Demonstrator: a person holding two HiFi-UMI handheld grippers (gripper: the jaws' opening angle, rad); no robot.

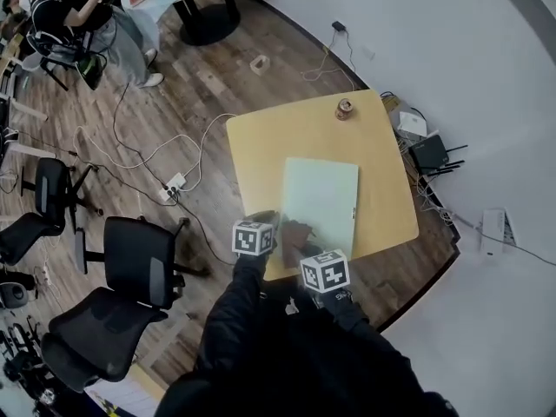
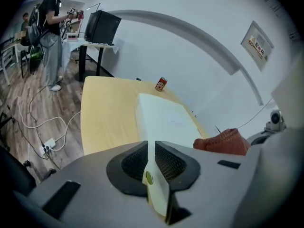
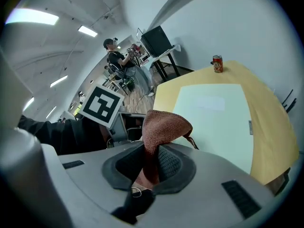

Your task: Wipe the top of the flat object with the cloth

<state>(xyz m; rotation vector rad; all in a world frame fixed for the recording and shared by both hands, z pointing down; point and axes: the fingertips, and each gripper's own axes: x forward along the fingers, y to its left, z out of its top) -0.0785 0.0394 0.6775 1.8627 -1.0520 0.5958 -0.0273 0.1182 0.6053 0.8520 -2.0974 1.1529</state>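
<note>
Tan worktop (image 1: 261, 146) carries a plain, pale-green board (image 1: 320, 198), flat, reaching the near edge. Left gripper (image 2: 151, 148) is clamped on the board's near edge. Right gripper (image 3: 151, 158) pinches a bunched rust-brown cloth (image 3: 164, 127) there. Print on the far-edge can (image 1: 345, 109) is unreadable.

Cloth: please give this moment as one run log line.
left gripper shut on flat object | right gripper shut on cloth | can on table

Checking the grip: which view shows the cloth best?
The right gripper view: the cloth is large and central, pinched in the right gripper's jaws. The left gripper view shows a bunch at its side; the head view, a small dark patch.
</note>
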